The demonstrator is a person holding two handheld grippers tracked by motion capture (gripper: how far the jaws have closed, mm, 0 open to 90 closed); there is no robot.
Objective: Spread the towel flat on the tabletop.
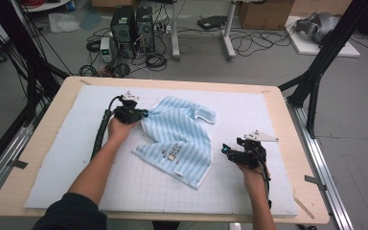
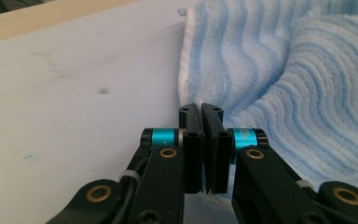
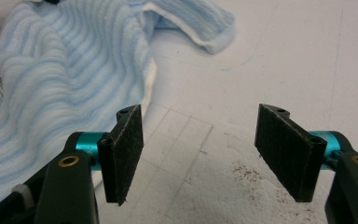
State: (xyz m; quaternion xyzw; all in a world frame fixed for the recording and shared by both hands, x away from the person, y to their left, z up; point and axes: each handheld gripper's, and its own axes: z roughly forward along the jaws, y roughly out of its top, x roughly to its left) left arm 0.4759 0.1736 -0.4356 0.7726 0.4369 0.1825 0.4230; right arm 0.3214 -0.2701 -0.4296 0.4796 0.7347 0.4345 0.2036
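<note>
A light blue striped towel [image 1: 179, 139] with a small printed motif lies rumpled on the white mat [image 1: 76, 158]. Its far corner [image 1: 205, 114] is flipped out to the right. My left gripper [image 1: 143, 114] is at the towel's left edge. In the left gripper view its jaws [image 2: 200, 109] are pressed together right on the towel's white hem [image 2: 182, 79], and the cloth [image 2: 307, 84] rises in a fold beside them. My right gripper [image 1: 225, 149] hovers just right of the towel's near side. It stands open [image 3: 198, 154] over bare mat, with the towel [image 3: 51, 84] to its left.
The mat covers a wooden table [image 1: 297, 158] whose edges run close on all sides. Black frame posts [image 1: 316, 72] stand at the table's right and left. Computers and cables [image 1: 132, 28] are on the floor beyond. Bare mat [image 3: 279, 56] stretches to the right of the towel.
</note>
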